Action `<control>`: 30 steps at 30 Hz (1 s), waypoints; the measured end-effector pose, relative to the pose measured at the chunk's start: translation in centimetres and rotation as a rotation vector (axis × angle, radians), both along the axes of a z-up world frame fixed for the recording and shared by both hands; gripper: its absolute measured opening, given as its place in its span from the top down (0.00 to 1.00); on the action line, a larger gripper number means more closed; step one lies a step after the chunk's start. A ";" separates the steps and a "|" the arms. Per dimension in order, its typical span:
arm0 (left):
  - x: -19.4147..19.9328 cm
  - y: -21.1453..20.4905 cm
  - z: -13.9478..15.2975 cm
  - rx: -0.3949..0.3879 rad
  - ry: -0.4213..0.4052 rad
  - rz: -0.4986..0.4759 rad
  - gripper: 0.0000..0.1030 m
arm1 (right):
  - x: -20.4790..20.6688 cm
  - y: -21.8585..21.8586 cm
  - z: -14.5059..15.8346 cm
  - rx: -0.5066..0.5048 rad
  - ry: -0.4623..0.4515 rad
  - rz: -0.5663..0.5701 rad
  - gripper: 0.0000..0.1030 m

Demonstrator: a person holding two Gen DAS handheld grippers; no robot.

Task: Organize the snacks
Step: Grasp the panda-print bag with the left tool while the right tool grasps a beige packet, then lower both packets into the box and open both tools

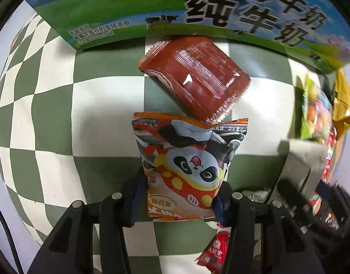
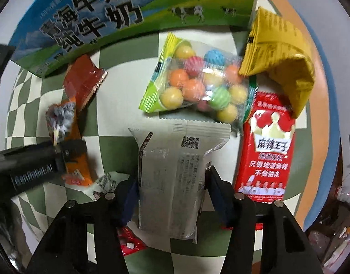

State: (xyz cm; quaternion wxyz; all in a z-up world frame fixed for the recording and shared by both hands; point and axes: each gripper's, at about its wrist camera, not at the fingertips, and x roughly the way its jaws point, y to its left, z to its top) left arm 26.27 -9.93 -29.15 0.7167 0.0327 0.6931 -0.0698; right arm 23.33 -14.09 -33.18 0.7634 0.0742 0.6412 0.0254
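— Packets first: where do they lie from each claw?
— Left claw pinches the panda packet at its lower end, long axis running up the frame toward the glossy red-brown sachet and the milk carton. Right claw grips the matte grey packet, also lengthwise, at lower centre.
— Textures?
— Crinkly film with serrated seals; the bag of coloured balls is clear and lumpy, on the checked desk.
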 end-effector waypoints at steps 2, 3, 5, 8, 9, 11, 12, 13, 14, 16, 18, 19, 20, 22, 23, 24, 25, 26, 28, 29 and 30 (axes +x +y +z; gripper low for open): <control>-0.5 0.2 1.2 -0.011 -0.012 -0.009 0.55 | 0.5 -0.8 1.2 0.022 -0.018 -0.009 0.44; -0.6 0.0 1.8 -0.023 -0.018 -0.009 0.55 | 0.1 -1.0 2.0 0.034 -0.028 -0.014 0.44; -0.9 0.1 3.4 -0.046 -0.034 -0.011 0.55 | 0.2 -1.6 3.6 0.057 -0.054 -0.018 0.44; -0.7 -0.2 6.6 -0.081 -0.080 -0.016 0.55 | 0.4 -2.0 6.3 0.091 -0.090 -0.020 0.44; -0.5 0.5 8.0 -0.097 -0.095 -0.015 0.55 | 0.6 -2.1 7.1 0.101 -0.098 -0.019 0.44; -0.4 -0.1 10.6 -0.130 -0.137 -0.016 0.55 | 1.3 -2.4 9.4 0.124 -0.125 -0.013 0.44; -0.1 -0.3 11.9 -0.148 -0.153 -0.016 0.55 | 1.6 -2.6 10.5 0.138 -0.140 -0.007 0.44; 0.3 -0.7 13.5 -0.174 -0.174 -0.018 0.55 | 2.2 -2.9 11.5 0.148 -0.150 0.000 0.44; 0.9 -0.6 14.6 -0.187 -0.185 -0.021 0.55 | 2.2 -3.1 13.3 0.166 -0.171 0.008 0.44; 2.9 -0.5 17.6 -0.219 -0.208 -0.027 0.54 | 3.1 -3.4 15.7 0.195 -0.204 0.022 0.44; 4.9 -0.6 19.9 -0.234 -0.232 -0.040 0.54 | 3.9 -4.0 18.1 0.221 -0.238 0.029 0.44; 6.1 0.7 20.9 -0.236 -0.248 -0.047 0.54 | 4.9 -4.2 19.5 0.233 -0.257 0.037 0.44; 7.3 0.9 21.7 -0.231 -0.259 -0.052 0.54 | 5.7 -4.1 20.3 0.241 -0.271 0.039 0.44; 8.8 1.1 22.5 -0.227 -0.285 -0.050 0.54 | 7.2 -4.9 21.9 0.239 -0.290 0.043 0.44; 10.0 0.8 22.6 -0.214 -0.288 -0.054 0.54 | 8.6 -5.0 22.5 0.226 -0.302 0.048 0.44; 11.3 0.4 22.5 -0.210 -0.280 -0.050 0.54 | 9.7 -5.1 22.8 0.212 -0.310 0.049 0.44; 12.0 0.4 22.2 -0.207 -0.272 -0.046 0.54 | 10.9 -4.9 22.6 0.196 -0.311 0.053 0.44; 12.9 0.2 21.6 -0.197 -0.256 -0.046 0.54 | 12.2 -4.9 22.5 0.186 -0.307 0.052 0.44; 15.9 0.4 19.2 -0.198 -0.191 -0.038 0.54 | 14.7 -5.0 22.1 0.162 -0.290 0.059 0.44; 16.6 0.2 18.0 -0.202 -0.146 -0.028 0.54 | 16.1 -5.0 21.8 0.145 -0.277 0.060 0.44; 17.9 0.4 16.6 -0.201 -0.115 -0.016 0.54 | 17.1 -5.0 21.4 0.141 -0.259 0.065 0.44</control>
